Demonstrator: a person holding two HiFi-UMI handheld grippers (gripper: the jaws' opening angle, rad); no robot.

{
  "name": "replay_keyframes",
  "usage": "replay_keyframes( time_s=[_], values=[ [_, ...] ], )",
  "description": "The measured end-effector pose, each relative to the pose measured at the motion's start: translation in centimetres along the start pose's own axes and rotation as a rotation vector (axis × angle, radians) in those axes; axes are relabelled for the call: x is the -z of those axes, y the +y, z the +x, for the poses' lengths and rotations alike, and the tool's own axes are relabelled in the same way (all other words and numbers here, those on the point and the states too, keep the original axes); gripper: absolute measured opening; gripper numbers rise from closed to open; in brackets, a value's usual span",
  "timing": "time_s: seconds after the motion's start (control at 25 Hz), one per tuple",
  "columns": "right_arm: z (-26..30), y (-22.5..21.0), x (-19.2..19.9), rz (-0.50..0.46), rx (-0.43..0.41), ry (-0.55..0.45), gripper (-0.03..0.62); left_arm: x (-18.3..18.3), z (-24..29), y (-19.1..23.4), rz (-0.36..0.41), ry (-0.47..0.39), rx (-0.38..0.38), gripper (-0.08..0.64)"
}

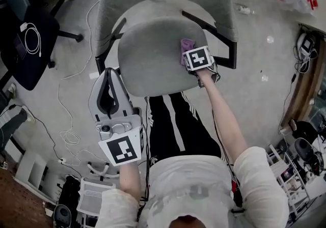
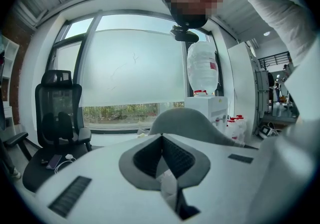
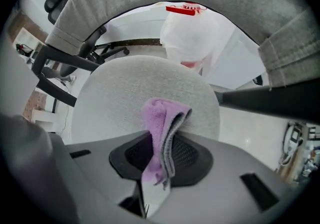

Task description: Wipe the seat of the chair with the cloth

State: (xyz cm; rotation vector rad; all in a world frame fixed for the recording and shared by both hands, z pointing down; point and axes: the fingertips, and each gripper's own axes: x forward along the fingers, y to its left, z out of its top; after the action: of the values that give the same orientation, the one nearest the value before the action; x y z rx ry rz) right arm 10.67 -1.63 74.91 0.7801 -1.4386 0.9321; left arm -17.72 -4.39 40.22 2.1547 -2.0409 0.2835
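1. The right gripper [image 3: 162, 143] pinches the purple cloth [image 3: 160, 118] between its two jaws. A thick fold sticks out past the jaw tips. A loose bit hangs back down between the jaws.
2. The grey seat [image 3: 125, 93] is right in front of this gripper. The fold of cloth looks like it rests on the seat.
3. The left gripper [image 2: 162, 155] has its jaws pressed together with nothing in them. It points away from the seat, which is off to its side.
4. The cloth looks soft, light and floppy. I think it will bunch up and bend when it is pushed.
5. The seat cover looks a bit rough, so it may tug at the cloth. A good hold is deep in the jaws, on the thick folded part, so the cloth does not slip out.
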Motion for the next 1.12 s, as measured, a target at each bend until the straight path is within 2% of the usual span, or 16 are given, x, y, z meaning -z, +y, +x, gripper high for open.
replay_keyframes(
  time_s=[0.48,0.84,1.04,1.12],
  values=[
    [-0.7,-4.4,0.5,0.023,0.154,-0.006,0.091,-0.5,-0.2,-1.1,0.017,-0.005,0.012,0.012],
    [-1.1,-5.9,1.4,0.068,0.223,-0.017,0.091,-0.1,-0.6,-1.3,0.021,0.005,0.013,0.012],
    [-2.7,-5.2,1.1,0.103,0.205,-0.064,0.091,0.3,-0.9,-0.9,0.012,0.013,-0.002,0.012],
    [-4.3,-3.6,1.4,0.074,0.172,-0.081,0.091,0.3,-1.1,-0.4,0.005,0.001,-0.014,0.012]
  ],
)
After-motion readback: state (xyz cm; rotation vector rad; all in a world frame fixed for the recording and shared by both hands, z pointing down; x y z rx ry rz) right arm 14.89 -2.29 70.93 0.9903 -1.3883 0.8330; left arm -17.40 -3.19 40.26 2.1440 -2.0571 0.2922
